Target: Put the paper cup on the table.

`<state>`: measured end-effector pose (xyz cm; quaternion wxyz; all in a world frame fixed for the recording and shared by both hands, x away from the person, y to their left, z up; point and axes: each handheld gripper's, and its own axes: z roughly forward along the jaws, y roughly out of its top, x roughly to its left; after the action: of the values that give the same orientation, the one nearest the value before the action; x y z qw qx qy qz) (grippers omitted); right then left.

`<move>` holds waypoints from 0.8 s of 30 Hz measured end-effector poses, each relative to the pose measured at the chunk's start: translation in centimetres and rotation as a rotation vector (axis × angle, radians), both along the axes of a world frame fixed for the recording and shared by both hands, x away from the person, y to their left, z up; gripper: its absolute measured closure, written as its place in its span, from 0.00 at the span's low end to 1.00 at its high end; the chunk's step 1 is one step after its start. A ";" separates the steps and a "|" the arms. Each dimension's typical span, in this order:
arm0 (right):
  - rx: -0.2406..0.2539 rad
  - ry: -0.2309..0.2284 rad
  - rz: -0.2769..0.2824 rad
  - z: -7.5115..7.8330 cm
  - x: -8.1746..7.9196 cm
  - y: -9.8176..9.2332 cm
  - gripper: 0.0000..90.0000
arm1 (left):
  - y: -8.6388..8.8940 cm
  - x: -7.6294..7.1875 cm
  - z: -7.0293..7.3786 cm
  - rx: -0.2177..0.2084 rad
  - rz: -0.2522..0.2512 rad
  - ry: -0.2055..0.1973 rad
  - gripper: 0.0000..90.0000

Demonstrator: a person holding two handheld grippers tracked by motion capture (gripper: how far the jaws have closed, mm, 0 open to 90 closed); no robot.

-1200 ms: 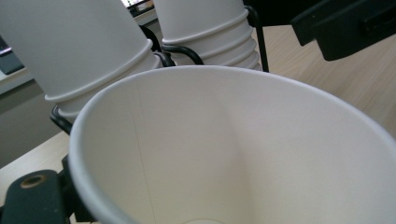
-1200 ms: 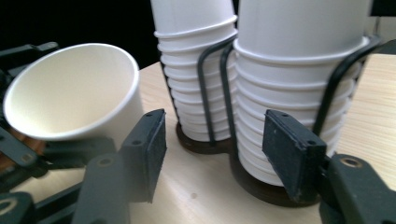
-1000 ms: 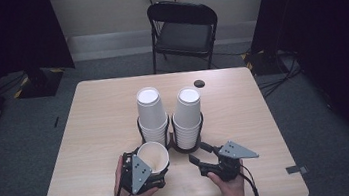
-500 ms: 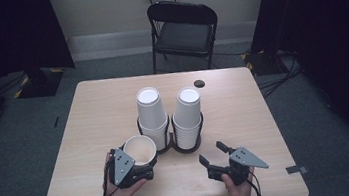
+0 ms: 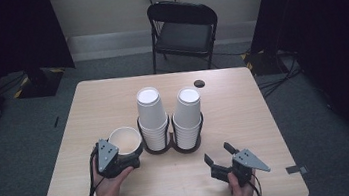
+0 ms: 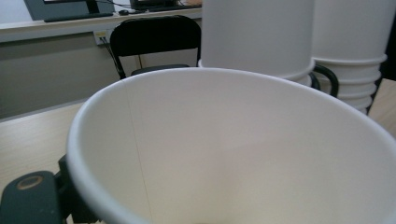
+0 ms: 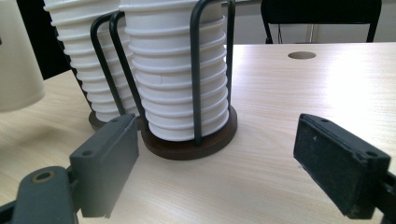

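The left tongs [image 5: 128,156] grip a blank white paper cup [image 5: 125,140] at nine o'clock of the cup holder [image 5: 172,146]. The right tongs [image 5: 218,154], just widened, stand empty over the bench [image 5: 265,117] at five o'clock.

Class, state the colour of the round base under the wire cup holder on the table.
Dark brown, seen best in the right gripper view: the round wooden base under the stacked white paper cups.

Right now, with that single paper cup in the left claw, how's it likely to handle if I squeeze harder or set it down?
The paper cup looks thin-walled and empty, so it is probably very light and would likely dent or go oval under a firmer squeeze from the left claw. Set upright on the table, its narrower base and wide mouth may make it easy to tip with a nudge.
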<state>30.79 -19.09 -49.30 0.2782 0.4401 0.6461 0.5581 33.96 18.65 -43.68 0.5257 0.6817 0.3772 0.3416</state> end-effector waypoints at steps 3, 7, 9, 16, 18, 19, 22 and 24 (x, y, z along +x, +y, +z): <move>-0.009 -0.008 -0.019 -0.2 0.0 0.0 0.15 | 0.5 0.7 0.1 -0.025 0.023 0.008 0.11; -0.021 -0.020 -0.014 -0.2 0.0 0.2 0.15 | 1.1 1.5 0.2 -0.021 0.037 0.017 0.11; -0.027 -0.020 -0.016 -0.2 -0.1 0.3 0.15 | 1.2 2.0 0.3 -0.019 0.043 0.034 0.11; -0.042 -0.044 -0.035 -0.2 -0.3 0.4 0.15 | 1.6 3.3 0.8 -0.019 0.053 0.020 0.11; -0.049 -0.040 -0.039 -0.2 -0.3 0.5 0.15 | 1.7 3.6 0.9 -0.029 0.059 0.018 0.10; -0.051 -0.041 -0.039 -0.2 -0.3 0.5 0.15 | 1.7 3.9 1.0 -0.038 0.060 0.025 0.10; -0.044 -0.046 -0.039 -0.2 -0.3 0.5 0.15 | 1.9 4.6 1.1 -0.051 0.056 0.023 0.10; -0.039 -0.047 -0.042 -0.2 -0.3 0.4 0.15 | 2.1 5.1 1.1 -0.058 0.060 0.017 0.10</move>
<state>30.45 -18.68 -49.54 0.3134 0.4350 0.6407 0.5497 39.07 20.78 -42.55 0.5315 0.6574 0.4117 0.3404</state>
